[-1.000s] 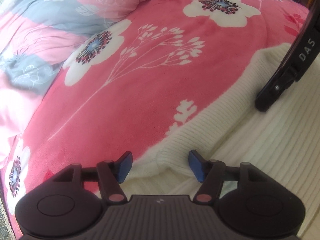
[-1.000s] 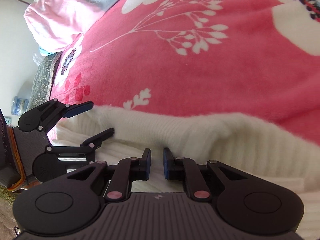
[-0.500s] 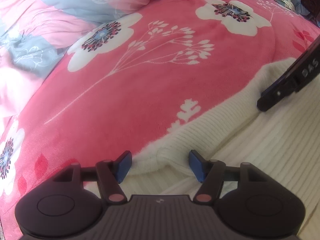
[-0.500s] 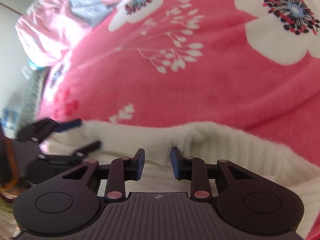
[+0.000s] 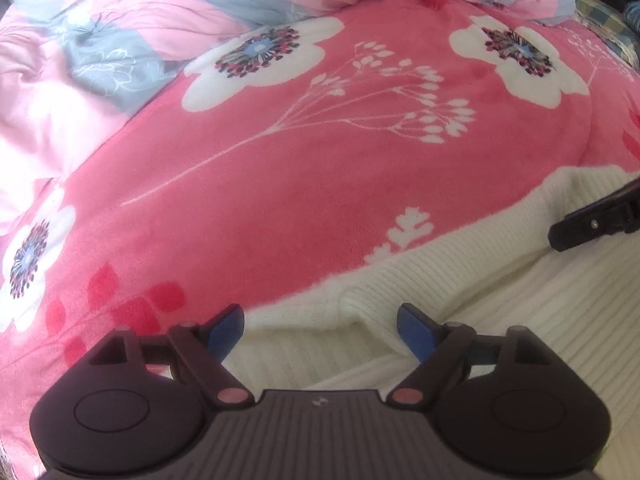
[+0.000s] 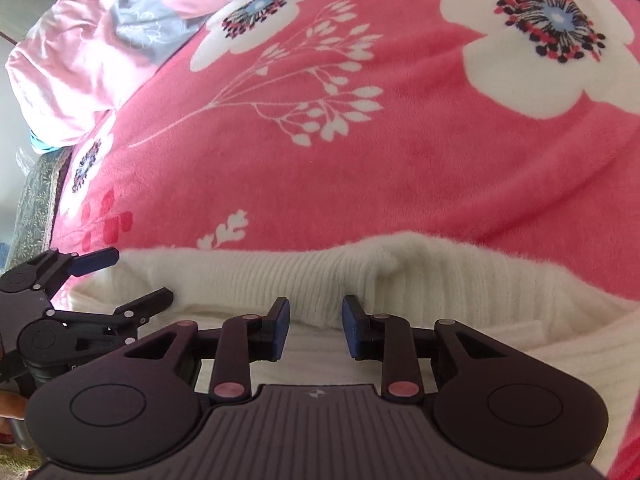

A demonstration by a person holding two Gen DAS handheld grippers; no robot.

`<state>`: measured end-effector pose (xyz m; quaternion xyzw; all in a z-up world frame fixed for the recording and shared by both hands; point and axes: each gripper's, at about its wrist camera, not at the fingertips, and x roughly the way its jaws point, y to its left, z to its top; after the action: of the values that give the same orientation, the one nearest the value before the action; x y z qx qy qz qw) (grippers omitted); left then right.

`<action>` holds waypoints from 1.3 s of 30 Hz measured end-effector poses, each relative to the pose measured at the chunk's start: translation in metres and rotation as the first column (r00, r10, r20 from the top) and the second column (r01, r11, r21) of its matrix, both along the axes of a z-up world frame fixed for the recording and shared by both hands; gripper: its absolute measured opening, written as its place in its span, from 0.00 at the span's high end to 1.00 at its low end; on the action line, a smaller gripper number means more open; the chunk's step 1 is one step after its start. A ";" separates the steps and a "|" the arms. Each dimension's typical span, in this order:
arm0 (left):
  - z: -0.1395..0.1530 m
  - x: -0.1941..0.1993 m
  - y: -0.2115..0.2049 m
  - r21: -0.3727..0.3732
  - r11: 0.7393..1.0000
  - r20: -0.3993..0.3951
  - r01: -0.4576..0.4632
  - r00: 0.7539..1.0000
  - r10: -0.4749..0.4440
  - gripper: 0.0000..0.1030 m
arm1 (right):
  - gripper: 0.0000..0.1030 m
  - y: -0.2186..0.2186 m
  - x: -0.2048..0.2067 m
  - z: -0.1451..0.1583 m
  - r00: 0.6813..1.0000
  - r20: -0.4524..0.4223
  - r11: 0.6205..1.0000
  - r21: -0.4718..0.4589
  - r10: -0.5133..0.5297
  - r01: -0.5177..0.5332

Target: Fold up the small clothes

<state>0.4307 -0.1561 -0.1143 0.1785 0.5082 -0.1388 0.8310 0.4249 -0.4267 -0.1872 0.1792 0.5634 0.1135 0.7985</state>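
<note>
A cream ribbed knit garment (image 5: 500,300) lies on a pink flowered blanket (image 5: 320,184); it also shows in the right wrist view (image 6: 320,276). My left gripper (image 5: 320,330) is open, its blue pads on either side of a raised fold at the garment's edge. My right gripper (image 6: 314,328) is open, its pads just above the garment's folded edge, nothing held. The left gripper shows at the left of the right wrist view (image 6: 120,276). One finger of the right gripper shows at the right edge of the left wrist view (image 5: 592,224).
A pink and grey-blue quilt (image 5: 120,32) is bunched at the far side of the blanket, also in the right wrist view (image 6: 100,32). A patterned grey-green surface (image 6: 36,208) lies at the left, beyond the blanket's edge.
My right gripper has opened from nearly shut. Both grippers have risen and tilted, showing more blanket. The left jaws stay open.
</note>
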 end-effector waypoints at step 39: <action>0.049 -0.273 0.179 -0.265 0.937 0.018 -0.230 0.970 0.243 0.90 | 0.00 0.025 -0.339 0.047 0.935 0.300 0.977 -0.036 -0.191 0.211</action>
<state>0.1582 0.0226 -0.0649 0.0088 0.4823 -0.0992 0.8703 0.0858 -0.4013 -0.1406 0.1898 0.4203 0.0375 0.8865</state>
